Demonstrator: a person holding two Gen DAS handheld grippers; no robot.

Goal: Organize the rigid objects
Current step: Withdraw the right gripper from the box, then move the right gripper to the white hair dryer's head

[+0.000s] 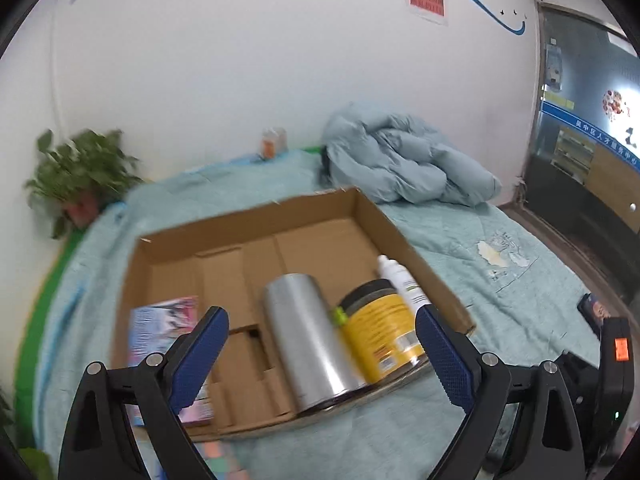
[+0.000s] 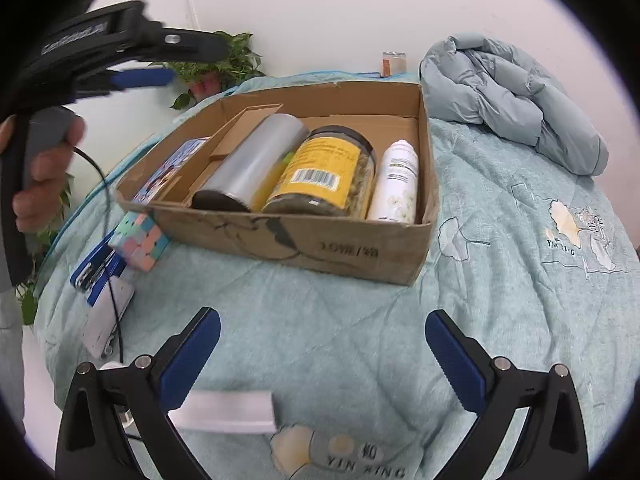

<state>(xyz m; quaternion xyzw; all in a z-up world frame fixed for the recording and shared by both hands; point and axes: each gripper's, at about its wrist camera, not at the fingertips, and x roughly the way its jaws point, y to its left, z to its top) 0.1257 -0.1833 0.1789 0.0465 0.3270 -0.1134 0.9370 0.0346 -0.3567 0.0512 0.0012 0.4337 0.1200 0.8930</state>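
An open cardboard box point(image 2: 344, 252) lies on a bed. In it lie a silver can point(image 2: 256, 160), a yellow-labelled jar point(image 2: 324, 172), a white bottle point(image 2: 396, 184) and a colourful booklet point(image 2: 168, 168). The left wrist view shows the box point(image 1: 160, 260), can point(image 1: 308, 340), jar point(image 1: 380, 328), bottle point(image 1: 400, 280) and booklet point(image 1: 160, 328). My left gripper point(image 1: 320, 356) is open and empty above the box's near edge; it also shows in the right wrist view point(image 2: 144, 76). My right gripper point(image 2: 322, 356) is open and empty over the bedspread, in front of the box. A pastel cube point(image 2: 140, 240) sits left of the box.
A white block point(image 2: 228, 412) lies on the bedspread by my right gripper. A blue card pack point(image 2: 94, 272) and a white device point(image 2: 108, 316) lie left of the cube. A folded grey-blue duvet point(image 2: 512, 96) is behind. A potted plant point(image 1: 80, 176) and a small jar point(image 1: 272, 142) stand by the wall.
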